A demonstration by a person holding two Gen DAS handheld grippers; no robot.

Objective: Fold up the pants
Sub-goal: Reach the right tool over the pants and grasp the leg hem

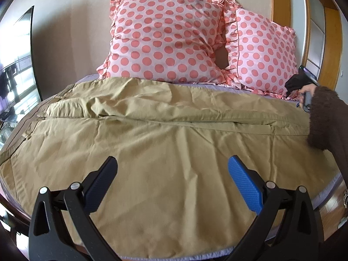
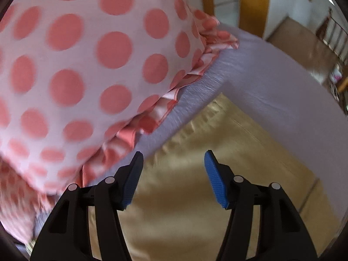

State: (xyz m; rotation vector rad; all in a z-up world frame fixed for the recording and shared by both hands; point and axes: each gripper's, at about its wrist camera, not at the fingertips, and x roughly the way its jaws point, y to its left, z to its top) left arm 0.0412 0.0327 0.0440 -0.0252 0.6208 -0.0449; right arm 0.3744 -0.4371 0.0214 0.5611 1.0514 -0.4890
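Observation:
Tan pants (image 1: 165, 134) lie spread across the bed, waistband at the left, legs running right, one leg lying over the other. My left gripper (image 1: 171, 163) is open and empty, hovering over the near leg's fabric. The right gripper (image 1: 304, 91) shows at the far right in the left wrist view, held in a brown-sleeved hand near the leg ends. In the right wrist view my right gripper (image 2: 174, 155) is open and empty above the pants' hem corner (image 2: 208, 143), close to a pillow.
Two pink polka-dot pillows (image 1: 165, 37) lean against the wall at the bed's head; one fills the right wrist view (image 2: 87, 65). The lilac bedsheet (image 2: 271, 82) shows around the pants. The bed edge and wooden floor (image 2: 304, 43) lie to the right.

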